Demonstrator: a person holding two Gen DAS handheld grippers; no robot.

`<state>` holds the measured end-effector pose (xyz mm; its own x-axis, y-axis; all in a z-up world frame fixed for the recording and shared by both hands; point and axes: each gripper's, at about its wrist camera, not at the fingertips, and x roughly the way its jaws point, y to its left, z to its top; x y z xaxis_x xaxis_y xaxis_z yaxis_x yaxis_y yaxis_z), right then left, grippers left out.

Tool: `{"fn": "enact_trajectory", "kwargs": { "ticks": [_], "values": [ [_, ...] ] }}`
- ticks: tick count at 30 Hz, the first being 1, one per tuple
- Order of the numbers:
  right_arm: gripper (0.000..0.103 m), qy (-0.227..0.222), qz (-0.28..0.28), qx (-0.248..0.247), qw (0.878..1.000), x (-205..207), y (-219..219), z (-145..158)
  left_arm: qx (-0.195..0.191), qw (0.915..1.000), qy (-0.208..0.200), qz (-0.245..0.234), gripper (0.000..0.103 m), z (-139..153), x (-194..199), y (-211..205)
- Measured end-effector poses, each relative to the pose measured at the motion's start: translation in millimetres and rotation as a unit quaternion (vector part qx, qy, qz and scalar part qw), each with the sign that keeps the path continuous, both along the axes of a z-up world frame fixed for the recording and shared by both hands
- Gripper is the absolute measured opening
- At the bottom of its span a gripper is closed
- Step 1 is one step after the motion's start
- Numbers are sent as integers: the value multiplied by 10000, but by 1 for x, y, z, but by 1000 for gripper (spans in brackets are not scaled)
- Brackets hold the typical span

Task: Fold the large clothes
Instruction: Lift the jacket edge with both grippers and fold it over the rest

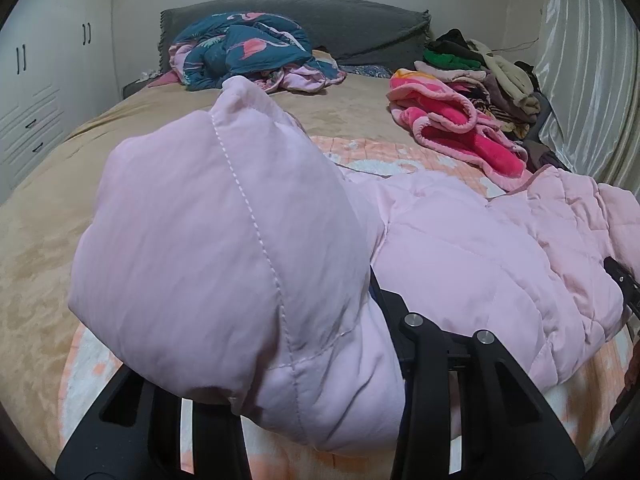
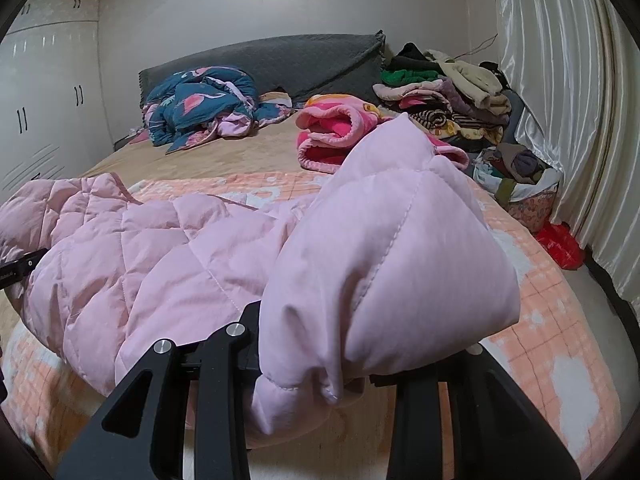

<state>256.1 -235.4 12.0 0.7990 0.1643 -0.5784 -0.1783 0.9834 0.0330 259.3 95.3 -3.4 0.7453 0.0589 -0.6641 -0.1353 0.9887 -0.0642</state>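
A pale pink quilted jacket (image 1: 460,248) lies across the near part of the bed, spanning both views (image 2: 140,260). My left gripper (image 1: 272,344) is shut on a bunched, lifted part of it that puffs up over the fingers and hides the tips. My right gripper (image 2: 352,340) is shut on another lifted bunch the same way. Between the two, the jacket sags onto the peach-and-white quilt (image 2: 552,320). The right gripper's black body (image 1: 620,280) shows at the right edge of the left wrist view.
A tan blanket (image 1: 60,200) covers the bed. Teal flamingo bedding (image 1: 244,52) sits by the grey headboard (image 1: 340,20). A pink fleece blanket (image 1: 452,124) and a clothes pile (image 1: 492,72) lie at the right. A curtain (image 2: 560,100), a basket (image 2: 524,184) and a red bag (image 2: 560,244) stand beside the bed.
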Motion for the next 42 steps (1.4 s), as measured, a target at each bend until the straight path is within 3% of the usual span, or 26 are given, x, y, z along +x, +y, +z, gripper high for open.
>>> {"fn": "enact_trajectory", "kwargs": {
  "ticks": [19, 42],
  "values": [
    [31, -42, 69, -213, 9997, -69, -2, 15, 134, 9998, 22, -158, 31, 10, -51, -12],
    [32, 106, 42, -294, 9995, -108, -7, -8, 434, 9988, 116, -216, 31, -17, -105, -24]
  ]
}}
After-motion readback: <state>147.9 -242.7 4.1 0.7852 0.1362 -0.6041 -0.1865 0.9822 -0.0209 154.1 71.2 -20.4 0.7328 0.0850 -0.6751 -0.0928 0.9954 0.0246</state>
